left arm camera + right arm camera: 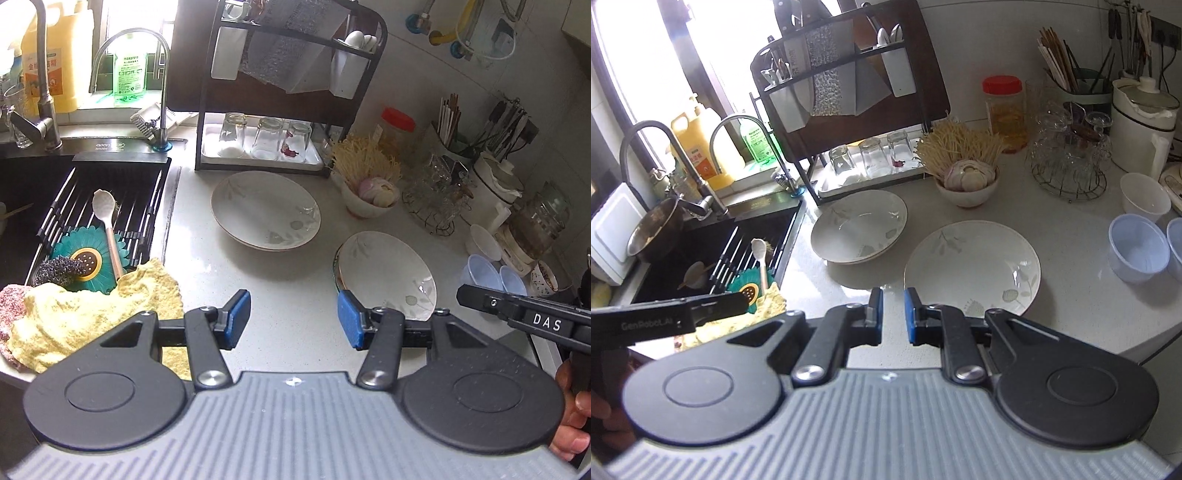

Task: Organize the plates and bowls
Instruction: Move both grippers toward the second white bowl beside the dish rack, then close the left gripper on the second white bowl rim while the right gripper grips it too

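So far, as I read it from my end, the sorting has barely begun: nothing is in either claw yet. My left gripper (293, 319) has its blue pads well apart with only bare counter (280, 280) between them, and my right gripper (893, 314) has its pads drawn nearly together, empty, with just a narrow slit showing. The two leaf-patterned plates lie apart on the counter: the far plate (860, 226) just in front of the dish rack (849, 110), beside the sink (701, 251), and the near plate (973, 266) just ahead and right of my right claw. In the left wrist view the near plate seems to rest on top of a bowl or another dish, whose dark rim peeks out at its left edge; I can't tell which. Off to the right stand a white bowl (1145, 197) and two pale blue plastic bowls (1137, 247), all loose. A bowl of garlic (967, 184) stands further back. I'd judge everything remains: plates to be stacked together, bowls nested.
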Available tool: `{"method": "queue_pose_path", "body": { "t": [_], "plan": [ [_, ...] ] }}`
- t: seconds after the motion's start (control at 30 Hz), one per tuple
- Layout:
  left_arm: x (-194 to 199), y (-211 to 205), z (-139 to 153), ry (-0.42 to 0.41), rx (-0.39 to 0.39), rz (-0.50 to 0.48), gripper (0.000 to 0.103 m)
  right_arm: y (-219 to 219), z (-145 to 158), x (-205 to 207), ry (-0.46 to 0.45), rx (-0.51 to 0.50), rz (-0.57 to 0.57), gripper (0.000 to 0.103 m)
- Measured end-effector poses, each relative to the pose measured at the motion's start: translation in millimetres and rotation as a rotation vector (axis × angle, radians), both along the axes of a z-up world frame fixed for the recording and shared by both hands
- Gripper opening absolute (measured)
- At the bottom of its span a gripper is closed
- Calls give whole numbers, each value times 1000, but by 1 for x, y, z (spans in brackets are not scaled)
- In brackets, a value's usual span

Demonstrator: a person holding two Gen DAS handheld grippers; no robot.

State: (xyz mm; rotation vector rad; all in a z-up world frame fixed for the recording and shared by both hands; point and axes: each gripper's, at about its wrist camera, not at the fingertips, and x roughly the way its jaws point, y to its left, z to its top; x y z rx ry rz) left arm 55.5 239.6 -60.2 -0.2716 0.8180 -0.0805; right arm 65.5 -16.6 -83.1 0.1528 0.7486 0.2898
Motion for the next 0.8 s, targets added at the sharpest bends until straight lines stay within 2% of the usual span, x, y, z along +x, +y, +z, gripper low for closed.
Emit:
{"method": "queue_pose_path", "body": {
  "t": [0.3, 0.43, 0.5, 0.53, 0.57, 0.8],
  "plan": [
    [50, 11, -15, 45, -12, 67, 60, 0, -7, 62, 27, 42, 39, 16],
    [83, 20, -28, 81, 36, 83, 60, 3, -15, 94, 58, 60, 72, 17],
    [99, 26, -34, 97, 29, 101, 61, 4, -18, 111, 71, 68, 91, 25],
    [106, 30, -38, 105, 21, 111, 61, 5, -20, 120, 74, 74, 99, 39],
    [114, 33, -41, 113, 14, 122, 61, 5, -21, 128, 76, 82, 108, 47],
    [163, 45, -64, 168, -24, 187, 62, 7, -46, 187, 159, 120, 138, 46]
  ]
}}
